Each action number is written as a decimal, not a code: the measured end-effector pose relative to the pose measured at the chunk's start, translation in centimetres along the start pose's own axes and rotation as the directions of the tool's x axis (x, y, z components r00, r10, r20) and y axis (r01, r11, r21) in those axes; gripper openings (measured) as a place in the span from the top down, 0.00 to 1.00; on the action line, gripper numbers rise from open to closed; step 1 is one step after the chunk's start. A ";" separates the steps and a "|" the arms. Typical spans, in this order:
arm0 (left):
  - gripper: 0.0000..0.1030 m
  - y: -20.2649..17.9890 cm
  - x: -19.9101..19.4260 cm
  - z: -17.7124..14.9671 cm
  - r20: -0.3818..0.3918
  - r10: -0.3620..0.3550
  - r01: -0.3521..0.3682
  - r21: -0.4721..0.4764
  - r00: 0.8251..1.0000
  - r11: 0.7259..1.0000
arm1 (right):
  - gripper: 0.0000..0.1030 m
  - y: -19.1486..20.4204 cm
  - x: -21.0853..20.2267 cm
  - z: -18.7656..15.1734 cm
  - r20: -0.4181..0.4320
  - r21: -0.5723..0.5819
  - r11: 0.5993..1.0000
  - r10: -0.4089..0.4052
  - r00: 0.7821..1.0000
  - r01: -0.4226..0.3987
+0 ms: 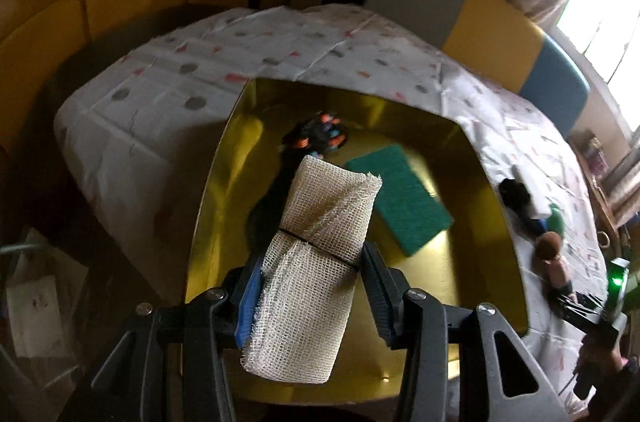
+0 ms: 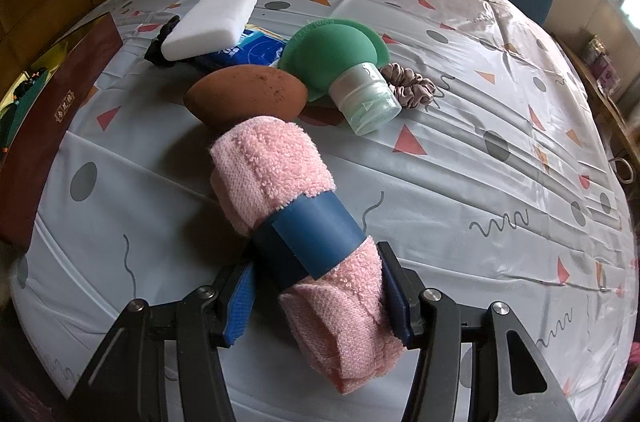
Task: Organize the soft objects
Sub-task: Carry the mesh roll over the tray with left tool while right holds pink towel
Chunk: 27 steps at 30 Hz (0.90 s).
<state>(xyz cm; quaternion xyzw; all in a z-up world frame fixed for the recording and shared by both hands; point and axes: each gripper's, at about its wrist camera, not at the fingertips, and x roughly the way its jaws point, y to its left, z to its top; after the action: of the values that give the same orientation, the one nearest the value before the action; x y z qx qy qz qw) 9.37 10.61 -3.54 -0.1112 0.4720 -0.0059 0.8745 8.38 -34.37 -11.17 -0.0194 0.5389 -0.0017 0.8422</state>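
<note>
Left wrist view: left gripper (image 1: 312, 286) pinches a gauze roll (image 1: 316, 262) tied with a thin black band, both pads pressed on its sides. It hangs over an open gold-lined box (image 1: 224, 182), pointing down and forward into it, the roll's far end above the box floor. Can't tell if the roll touches the bottom. Already inside: a green pad (image 1: 400, 198) right of centre, and a black toy (image 1: 320, 136) with orange bits at the far end. So the box is partly filled. At right, on the patterned table (image 1: 280, 38), loose items wait, too small to name well.

Right wrist view: right gripper (image 2: 320, 294) clamps a pink towel roll (image 2: 296, 206) wrapped in a blue band (image 2: 316, 238), fingers closed on the near part of the roll. The gripper is low and level, pointing far across the table; the roll looks barely off the cloth, or resting on it, can't tell. Still out on the table: a brown sponge (image 2: 246, 96) just beyond the towel's tip, a green bottle (image 2: 340, 62) lying on its side, a scrunchie (image 2: 412, 86) beside its cap, a white foam block (image 2: 212, 24) on top of a blue pack (image 2: 260, 48) and something black. Box edge (image 2: 52, 126) sits at left.

Judgement: roughly a third done; two items in, two in hand, about five or six left.
</note>
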 end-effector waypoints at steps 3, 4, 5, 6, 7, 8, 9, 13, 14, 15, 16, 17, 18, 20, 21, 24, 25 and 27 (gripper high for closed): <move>0.53 0.3 1.4 -0.2 -0.020 0.044 -0.044 -0.005 0.999 0.999 | 0.46 0.0 0.0 0.0 0.000 0.000 1.000 0.000 1.000 0.000; 0.53 0.4 1.9 -0.3 -0.028 0.055 -0.055 0.000 0.998 0.999 | 0.46 0.1 0.0 0.0 0.000 -0.001 1.000 -0.002 1.000 0.002; 0.52 0.6 2.5 -0.4 -0.046 0.067 -0.068 -0.012 0.997 0.998 | 0.46 0.0 0.0 0.0 0.000 -0.002 1.000 -0.002 1.000 0.002; 0.52 0.7 2.7 -0.3 -0.057 0.068 -0.069 -0.018 0.996 0.997 | 0.46 0.0 0.0 0.0 -0.001 0.000 1.000 -0.001 1.000 0.001; 0.52 0.7 3.0 -0.5 -0.065 0.063 -0.064 -0.017 0.996 0.998 | 0.46 0.0 0.0 0.0 -0.001 0.001 1.000 0.000 1.000 0.000; 0.52 0.7 3.0 -0.6 -0.062 0.074 -0.075 -0.008 0.995 0.997 | 0.46 0.0 0.0 0.0 -0.001 0.002 1.000 0.000 1.000 0.000; 0.51 0.5 3.0 -0.7 -0.055 0.094 -0.093 0.006 0.994 0.996 | 0.46 0.0 0.0 0.0 -0.001 0.002 1.000 0.000 1.000 0.000; 0.41 0.0 2.5 -1.0 -0.029 0.121 -0.120 0.051 0.992 0.992 | 0.46 -0.1 0.0 0.0 -0.002 0.003 1.000 0.002 1.000 -0.002; 0.38 -0.1 2.3 -1.0 -0.023 0.130 -0.129 0.055 0.991 0.990 | 0.46 -0.1 0.0 0.0 -0.002 0.003 1.000 0.001 1.000 -0.001; 0.38 -0.1 2.2 -1.0 -0.018 0.135 -0.134 0.059 0.991 0.989 | 0.46 -0.1 0.0 0.0 -0.002 0.003 1.000 0.000 1.000 0.000; 0.38 -0.1 2.0 -1.0 -0.010 0.139 -0.138 0.063 0.990 0.988 | 0.46 -0.1 0.0 0.0 -0.002 0.002 1.000 0.000 1.000 0.000; 0.38 -0.3 1.6 -1.0 0.001 0.146 -0.146 0.065 0.989 0.987 | 0.46 -0.1 0.0 0.0 -0.002 0.001 1.000 -0.001 1.000 0.001; 0.38 -0.5 1.0 -1.0 0.019 0.153 -0.154 0.069 0.988 0.986 | 0.46 -0.1 0.0 0.0 -0.002 0.000 1.000 -0.002 1.000 0.002; 0.38 -0.8 0.3 -0.8 0.046 0.160 -0.164 0.077 0.986 0.984 | 0.46 -0.1 0.0 0.0 -0.001 -0.001 1.000 -0.003 1.000 0.003; 0.38 -0.9 -0.1 -0.8 0.060 0.162 -0.166 0.081 0.985 0.983 | 0.46 -0.1 0.0 0.0 -0.001 -0.001 1.000 -0.005 1.000 0.005; 0.38 -1.4 -1.9 -0.7 0.121 0.155 -0.166 0.086 0.980 0.982 | 0.47 0.1 -0.1 -0.1 0.000 -0.004 1.000 -0.009 1.000 0.009; 0.38 -1.5 -2.5 -0.6 0.136 0.147 -0.159 0.084 0.980 0.984 | 0.47 0.1 -0.1 -0.1 -0.001 -0.002 1.000 -0.007 1.000 0.007; 0.38 -1.7 -3.4 -0.5 0.161 0.131 -0.145 0.081 0.978 0.986 | 0.48 0.0 -0.1 -0.1 -0.006 -0.001 1.000 -0.005 1.000 0.005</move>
<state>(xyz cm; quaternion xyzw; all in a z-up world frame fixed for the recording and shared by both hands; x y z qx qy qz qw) 7.22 9.27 -0.66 -0.0376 0.4082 0.0417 0.9112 8.29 -34.34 -11.13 -0.0209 0.5412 -0.0036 0.8406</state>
